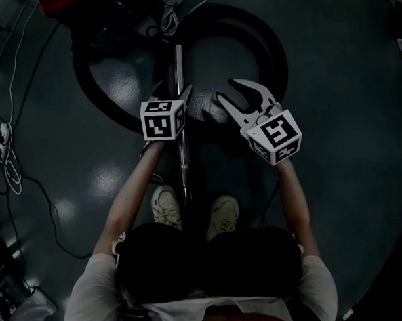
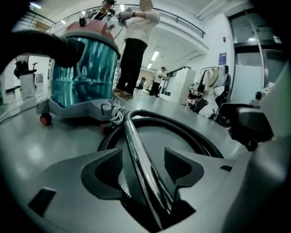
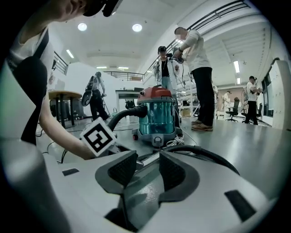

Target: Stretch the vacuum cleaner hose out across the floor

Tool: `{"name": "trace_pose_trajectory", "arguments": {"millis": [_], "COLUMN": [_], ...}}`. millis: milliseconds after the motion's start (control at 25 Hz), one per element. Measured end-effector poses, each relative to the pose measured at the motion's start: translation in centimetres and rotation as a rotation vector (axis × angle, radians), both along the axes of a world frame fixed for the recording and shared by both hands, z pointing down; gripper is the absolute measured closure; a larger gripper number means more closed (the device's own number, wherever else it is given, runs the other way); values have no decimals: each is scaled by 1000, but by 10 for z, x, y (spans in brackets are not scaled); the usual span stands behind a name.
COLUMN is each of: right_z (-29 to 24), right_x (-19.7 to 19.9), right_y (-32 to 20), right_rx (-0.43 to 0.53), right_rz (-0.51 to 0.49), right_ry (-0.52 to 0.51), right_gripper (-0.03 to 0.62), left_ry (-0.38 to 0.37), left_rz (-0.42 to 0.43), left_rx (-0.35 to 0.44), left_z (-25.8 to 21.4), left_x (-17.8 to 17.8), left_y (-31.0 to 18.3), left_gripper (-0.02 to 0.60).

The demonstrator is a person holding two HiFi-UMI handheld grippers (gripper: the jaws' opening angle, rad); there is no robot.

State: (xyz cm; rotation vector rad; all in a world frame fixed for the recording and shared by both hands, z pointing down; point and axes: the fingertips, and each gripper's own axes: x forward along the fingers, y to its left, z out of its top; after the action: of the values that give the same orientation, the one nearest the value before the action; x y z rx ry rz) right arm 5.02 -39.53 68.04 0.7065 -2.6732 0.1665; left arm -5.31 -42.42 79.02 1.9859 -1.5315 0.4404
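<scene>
The black ribbed hose (image 1: 268,44) lies in a wide loop on the dark floor in front of the vacuum cleaner (image 1: 83,4). A chrome wand (image 1: 178,63) runs straight through the loop toward my feet. My left gripper (image 1: 173,89) straddles this wand. In the left gripper view the wand (image 2: 136,150) passes between the wide-apart jaws of the left gripper (image 2: 143,152), and the pads do not press on it. My right gripper (image 1: 225,88) hovers just right of the wand, inside the loop. Its jaws are apart and empty in the right gripper view (image 3: 148,157), with the hose (image 3: 213,157) beyond.
The teal-and-red vacuum cleaner (image 2: 86,73) stands on wheels with a white cord (image 1: 171,9) bundled at its base. Loose cables (image 1: 7,148) trail along the left floor. Two people (image 3: 200,68) stand behind the vacuum cleaner. My shoes (image 1: 166,206) flank the wand's near end.
</scene>
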Motion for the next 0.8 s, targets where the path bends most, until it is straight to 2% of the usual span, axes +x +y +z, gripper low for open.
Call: {"name": "trace_pose_trajectory", "arguments": {"millis": [80, 160, 320, 400, 560, 720, 800], "right_z": [0, 3, 20, 33, 65, 101, 120], "right_x": [-3, -2, 10, 19, 55, 118, 149], "right_y": [-1, -2, -11, -21, -63, -122, -129], "right_rx": [7, 14, 4, -4, -14, -119, -204], "right_rz": [5, 7, 37, 61, 144, 264, 294], "right_ry": [0, 12, 54, 80, 173, 308, 406], "right_gripper": [430, 430, 430, 430, 430, 430, 430], "left_ry": [31, 67, 151, 168, 174, 162, 152], "left_rz": [-33, -39, -46, -67, -60, -34, -13], "left_rx": [-98, -153, -154, -151, -145, -142, -136], "left_z": [19, 28, 25, 26, 29, 27, 24], "left_x": [-5, -2, 5, 1, -1, -3, -2], "left_y": [-10, -11, -13, -14, -17, -27, -35], "left_gripper": [310, 310, 315, 382, 385, 387, 387]}}
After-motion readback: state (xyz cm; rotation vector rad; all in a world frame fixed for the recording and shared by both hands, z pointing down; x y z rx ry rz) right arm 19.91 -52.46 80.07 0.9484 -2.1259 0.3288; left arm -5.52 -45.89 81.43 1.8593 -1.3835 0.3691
